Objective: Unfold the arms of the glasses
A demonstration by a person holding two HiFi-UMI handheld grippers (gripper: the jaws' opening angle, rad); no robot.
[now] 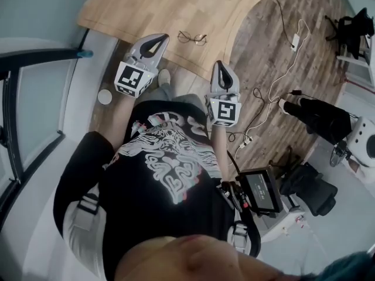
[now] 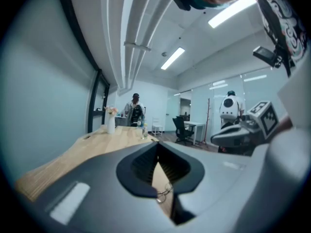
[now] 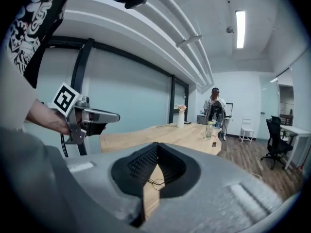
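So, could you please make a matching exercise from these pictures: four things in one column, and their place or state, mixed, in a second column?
Things:
1. glasses
2. vase
3. white power strip
4. left gripper

Place or state:
A. on the floor
B. fingers shut, holding nothing
C. lying on the wooden table, ahead of both grippers
D. standing upright, holding flowers

Pairs: 1-C, 2-D, 3-A, 4-B.
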